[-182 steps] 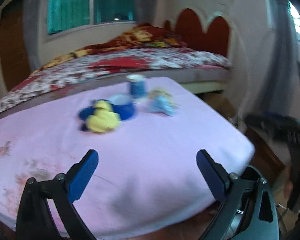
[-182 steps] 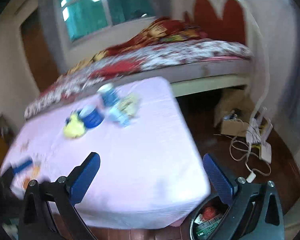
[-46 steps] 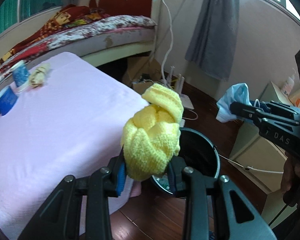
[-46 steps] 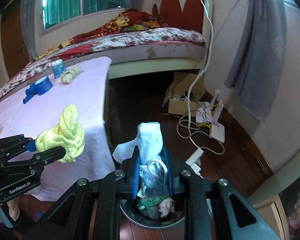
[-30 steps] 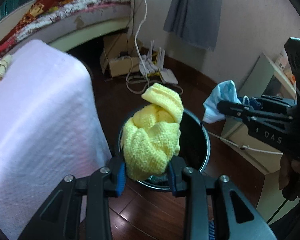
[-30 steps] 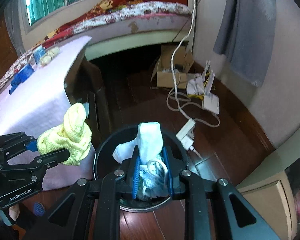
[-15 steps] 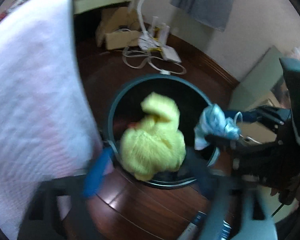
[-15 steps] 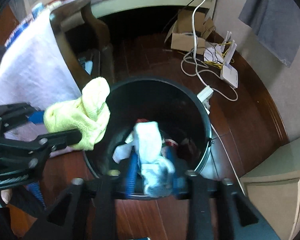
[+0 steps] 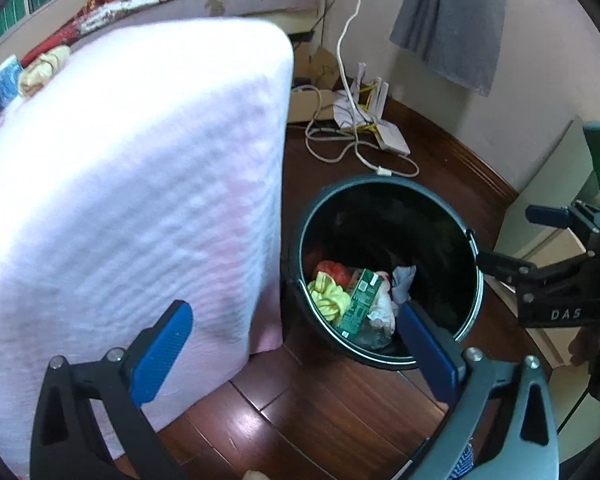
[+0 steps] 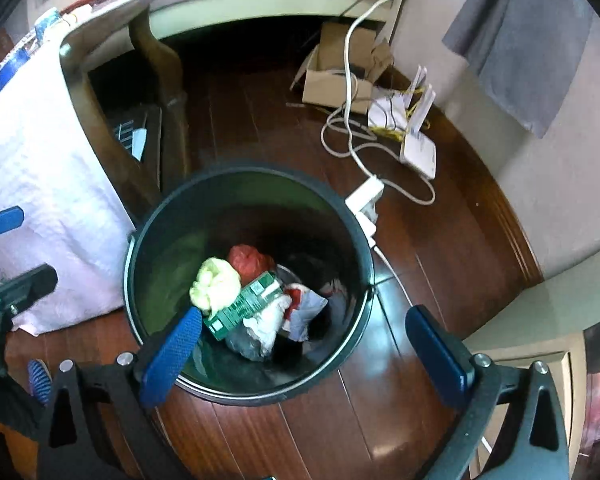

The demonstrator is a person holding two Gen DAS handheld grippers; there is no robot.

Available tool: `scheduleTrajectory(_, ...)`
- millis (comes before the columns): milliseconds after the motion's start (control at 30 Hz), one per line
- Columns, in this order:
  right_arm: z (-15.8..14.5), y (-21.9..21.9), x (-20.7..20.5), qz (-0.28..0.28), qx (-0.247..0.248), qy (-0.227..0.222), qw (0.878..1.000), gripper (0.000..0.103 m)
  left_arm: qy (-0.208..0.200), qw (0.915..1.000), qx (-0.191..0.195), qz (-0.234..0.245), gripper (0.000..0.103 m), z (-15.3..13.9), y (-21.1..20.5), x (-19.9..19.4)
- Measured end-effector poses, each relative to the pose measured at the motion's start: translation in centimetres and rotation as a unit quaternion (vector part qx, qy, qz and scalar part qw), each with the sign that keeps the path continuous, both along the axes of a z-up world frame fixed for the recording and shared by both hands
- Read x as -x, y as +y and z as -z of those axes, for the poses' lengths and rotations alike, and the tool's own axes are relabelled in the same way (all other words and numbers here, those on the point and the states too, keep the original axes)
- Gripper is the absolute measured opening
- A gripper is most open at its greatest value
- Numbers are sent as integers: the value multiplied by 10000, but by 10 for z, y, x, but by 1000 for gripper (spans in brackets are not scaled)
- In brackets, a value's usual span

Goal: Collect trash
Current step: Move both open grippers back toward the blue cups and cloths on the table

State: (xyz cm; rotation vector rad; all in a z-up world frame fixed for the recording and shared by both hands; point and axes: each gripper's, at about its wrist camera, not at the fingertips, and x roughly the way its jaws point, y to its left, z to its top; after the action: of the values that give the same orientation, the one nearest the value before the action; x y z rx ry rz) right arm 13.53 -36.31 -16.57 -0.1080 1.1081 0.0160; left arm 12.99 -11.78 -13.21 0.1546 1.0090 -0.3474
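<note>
Left claw (image 9: 290, 346) and right claw (image 10: 306, 346) both gape wide, empty, over the black bin (image 10: 352, 220); yellow cloth (image 10: 214, 284) and white wad (image 10: 270, 322) lie inside. Drop step looks done. Next: swing to the pink surface (image 9: 140, 160) for the far leftovers (image 9: 40, 68).

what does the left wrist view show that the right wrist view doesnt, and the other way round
Only the left wrist view shows the top of the pink-covered table with a blue cup at its far end.

Only the right wrist view shows the dark wooden frame beneath the pink cloth and the open inside of the cardboard box.

Both show the black trash bin holding the yellow cloth and green carton, the white cables, and both grippers open.
</note>
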Motion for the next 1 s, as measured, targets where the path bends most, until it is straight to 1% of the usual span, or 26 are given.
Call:
scheduleTrajectory(100, -15, 9, 2, -54, -42, -165, 9998, 103, -113, 9999, 51, -39, 102, -12, 5, 2)
scheduleTrajectory(200, -28, 20, 6, -171, 30, -289, 9994, 103, -229, 9997, 43, -69, 102, -24, 13, 3)
scheduleTrajectory(433, -49, 38, 11, -403, 123, -434, 9982, 103, -484, 9986, 104, -178, 102, -53, 31, 11)
scheduleTrajectory(567, -67, 52, 16, -572, 217, -619, 9962, 103, -685, 9970, 136, -334, 102, -70, 44, 16)
scheduleTrajectory(733, -92, 69, 17, -697, 147, -906, 9933, 103, -889, 9946, 139, -513, 102, -86, 60, 22)
scheduleTrajectory(867, -109, 89, 16, -824, 82, -1142, 9900, 103, -1086, 9913, 149, -732, 102, -99, 83, 25)
scheduleTrajectory(1000, -128, 117, 15, -1115, -49, -1394, 9839, 103, -1237, 9872, 155, -998, 102, -116, 115, 24)
